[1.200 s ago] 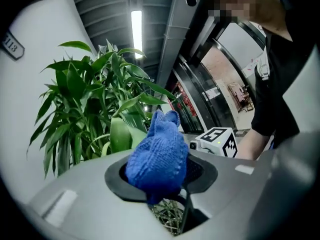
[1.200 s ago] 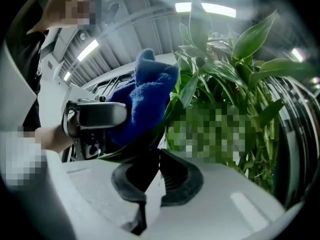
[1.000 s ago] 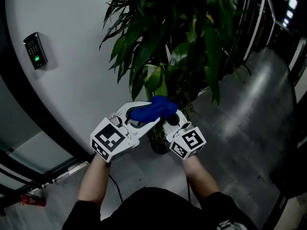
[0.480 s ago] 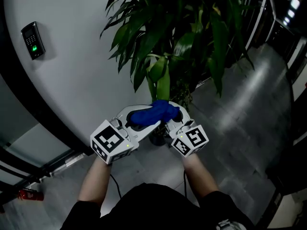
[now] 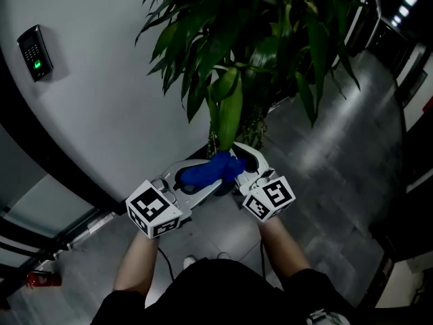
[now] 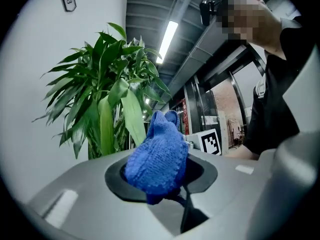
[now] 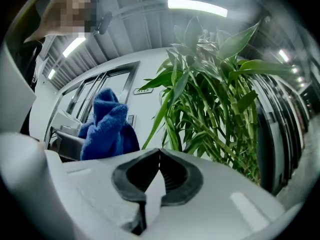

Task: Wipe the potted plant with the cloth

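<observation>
A tall potted plant [image 5: 257, 53] with long green leaves stands by the curved white wall. In the head view my left gripper [image 5: 215, 171] is shut on a blue knitted cloth [image 5: 210, 170], held low in front of the plant's stems. The cloth [image 6: 157, 156] bulges out of the closed jaws in the left gripper view, with the plant's leaves [image 6: 107, 104] just behind it. My right gripper [image 5: 252, 162] sits beside the cloth, shut with nothing in it. The right gripper view shows the cloth [image 7: 107, 129] at left and the plant [image 7: 215, 114] ahead.
A keypad reader [image 5: 31, 53] hangs on the white wall [image 5: 101, 114] at upper left. Grey floor [image 5: 338, 161] spreads to the right, with dark glass doors [image 5: 392, 32] beyond. A dark rail [image 5: 47, 249] runs along the floor at lower left.
Both grippers, with the cloth, have drawn down and slightly nearer to me in the head view. The plant's leaves now sit higher above the cloth.
</observation>
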{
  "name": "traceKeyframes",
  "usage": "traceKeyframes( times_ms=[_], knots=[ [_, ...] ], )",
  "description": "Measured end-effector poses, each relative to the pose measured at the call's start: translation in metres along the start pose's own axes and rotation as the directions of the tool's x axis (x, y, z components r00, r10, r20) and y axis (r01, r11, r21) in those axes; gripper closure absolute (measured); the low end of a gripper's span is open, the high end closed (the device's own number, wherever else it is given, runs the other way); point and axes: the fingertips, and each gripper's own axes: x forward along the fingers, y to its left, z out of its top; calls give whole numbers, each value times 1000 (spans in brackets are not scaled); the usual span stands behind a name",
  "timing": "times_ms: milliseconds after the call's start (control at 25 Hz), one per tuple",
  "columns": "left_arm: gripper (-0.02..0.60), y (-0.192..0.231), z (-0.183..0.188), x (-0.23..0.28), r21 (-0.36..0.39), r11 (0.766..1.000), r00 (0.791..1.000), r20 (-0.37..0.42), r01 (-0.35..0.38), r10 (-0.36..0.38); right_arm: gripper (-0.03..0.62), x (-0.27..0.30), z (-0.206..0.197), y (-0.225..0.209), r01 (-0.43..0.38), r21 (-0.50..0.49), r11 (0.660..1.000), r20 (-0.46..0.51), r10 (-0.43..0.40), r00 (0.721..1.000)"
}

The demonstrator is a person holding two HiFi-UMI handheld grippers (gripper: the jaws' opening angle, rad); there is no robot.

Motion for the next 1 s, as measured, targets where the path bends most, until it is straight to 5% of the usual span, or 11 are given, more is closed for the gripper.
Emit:
traceKeyframes(
  times_ms=[240, 440, 760, 1000],
  knots=[
    [426, 1, -21, -10, -69, 996, 997, 57, 48, -44, 591, -26, -15, -6, 108, -18, 994, -57, -109, 992],
    [426, 10, -15, -18, -105, 994, 989, 145, 23, -7, 591, -37, -19, -6, 151, -45, 988, -66, -154, 986],
    [426, -57, -36, 22, -166, 986, 990, 139, -14, 37, 591, -124, 4, -51, 160, 7, 987, 4, -160, 987],
    [427, -93, -13, 113, -161, 980, 948, 275, -120, 161, 591, -209, 37, -130, 144, -10, 989, 38, -144, 989]
  ],
)
